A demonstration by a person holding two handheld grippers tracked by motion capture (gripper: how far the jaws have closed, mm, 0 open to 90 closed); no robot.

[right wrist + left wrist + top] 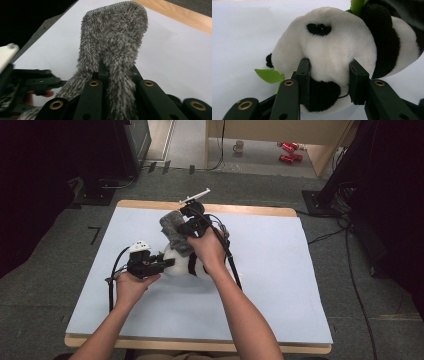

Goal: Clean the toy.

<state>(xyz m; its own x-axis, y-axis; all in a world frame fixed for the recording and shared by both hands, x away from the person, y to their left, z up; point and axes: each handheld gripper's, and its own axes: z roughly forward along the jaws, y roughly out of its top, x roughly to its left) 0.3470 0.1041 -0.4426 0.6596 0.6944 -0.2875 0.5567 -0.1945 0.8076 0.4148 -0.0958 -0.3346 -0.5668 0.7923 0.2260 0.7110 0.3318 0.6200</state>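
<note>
The left tool clamps the plush panda's head, the toy lying near the middle of the pale worktop. The right tool, at the panda's twelve o'clock in the high view, is closed on a fuzzy grey sock draped over the panda.

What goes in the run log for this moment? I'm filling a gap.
left gripper: shut on panda plush | right gripper: shut on grey fuzzy cloth | surface: table
</note>
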